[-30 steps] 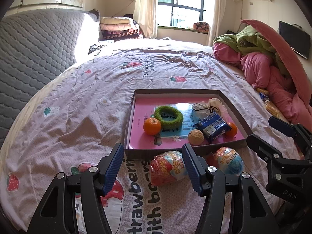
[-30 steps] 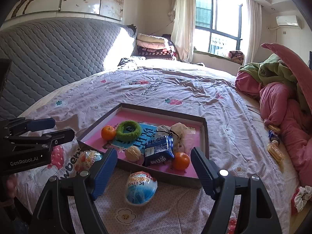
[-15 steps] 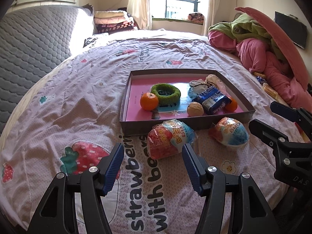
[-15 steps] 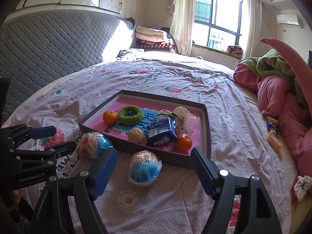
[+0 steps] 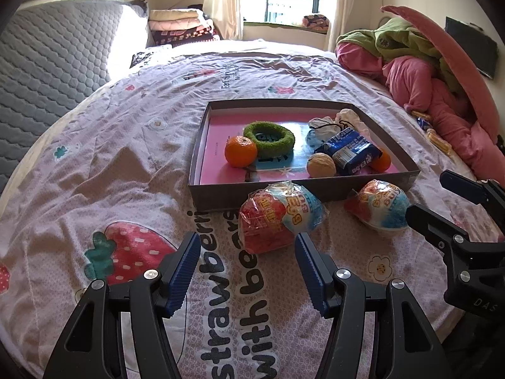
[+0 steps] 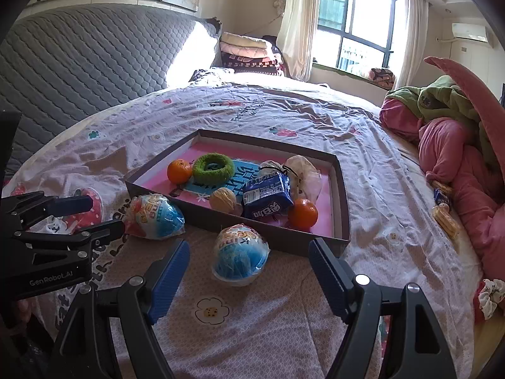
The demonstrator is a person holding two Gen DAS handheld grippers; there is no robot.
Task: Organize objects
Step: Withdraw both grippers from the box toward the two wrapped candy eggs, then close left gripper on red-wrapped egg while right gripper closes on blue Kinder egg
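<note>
Lying sideways, both wrapped eggs [image 5: 281, 216] [image 6: 240, 254] point blue ends rightward.

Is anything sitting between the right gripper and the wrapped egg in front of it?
Nothing visible. The right gripper is open with only bare bedsheet between it and the wrapped egg; the tray lies beyond the egg.

Bright daylight from window [image 6: 353, 41]; sharp focus; fisheye-warped, dark corners.
</note>
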